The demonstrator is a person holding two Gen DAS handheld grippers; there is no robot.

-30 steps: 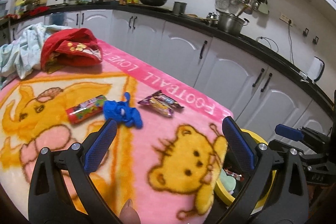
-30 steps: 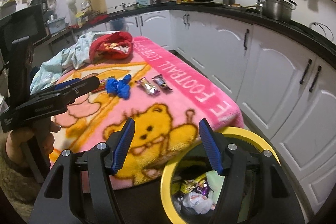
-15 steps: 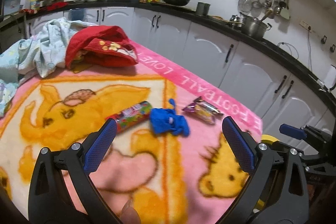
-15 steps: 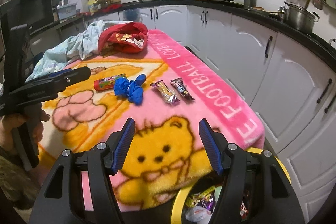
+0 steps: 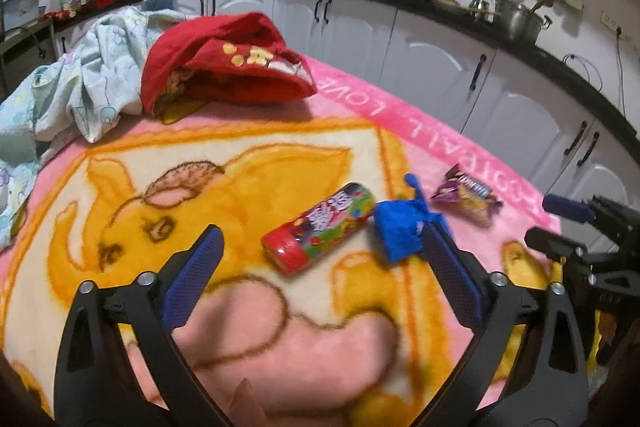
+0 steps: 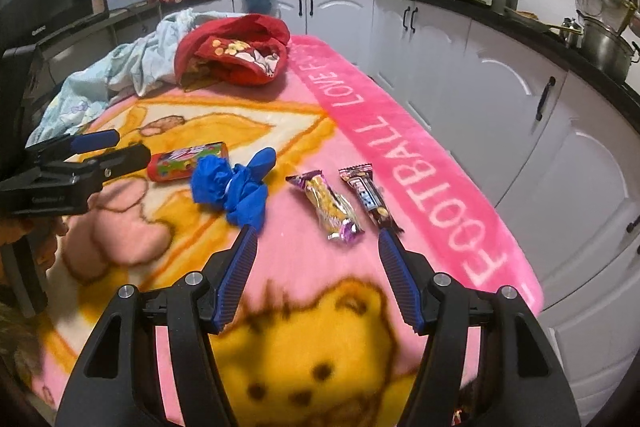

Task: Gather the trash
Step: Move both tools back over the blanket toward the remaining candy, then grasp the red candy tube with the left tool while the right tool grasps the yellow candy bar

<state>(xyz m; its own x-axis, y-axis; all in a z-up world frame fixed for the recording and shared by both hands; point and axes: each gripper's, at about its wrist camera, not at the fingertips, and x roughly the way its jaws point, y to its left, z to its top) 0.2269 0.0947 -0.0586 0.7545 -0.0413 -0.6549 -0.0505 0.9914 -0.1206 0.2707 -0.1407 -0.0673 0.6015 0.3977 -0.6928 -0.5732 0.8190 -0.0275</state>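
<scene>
On the pink cartoon blanket [image 5: 248,155] lie a red candy tube [image 5: 318,227] [image 6: 186,161], a crumpled blue glove [image 5: 402,229] [image 6: 232,185], a purple snack wrapper [image 5: 466,195] [image 6: 326,207] and a dark bar wrapper [image 6: 370,197]. My left gripper [image 5: 318,239] hovers just short of the tube, its jaws wide and closing, nothing pressed between them. My right gripper [image 6: 318,239] stands open just short of the two wrappers. The right gripper shows at the right edge of the left wrist view [image 5: 568,223]; the left one at the left edge of the right wrist view [image 6: 92,151].
A red cloth [image 5: 224,67] [image 6: 236,51] and a pale blue garment [image 5: 92,79] [image 6: 132,67] are heaped at the blanket's far end. White cabinets [image 6: 500,83] under a black counter run along the right. A hand [image 6: 36,231] holds the left gripper.
Both grippers have moved forward over the blanket toward the trash and dipped; the yellow bin has dropped out of both views. The left jaws have narrowed slightly.
</scene>
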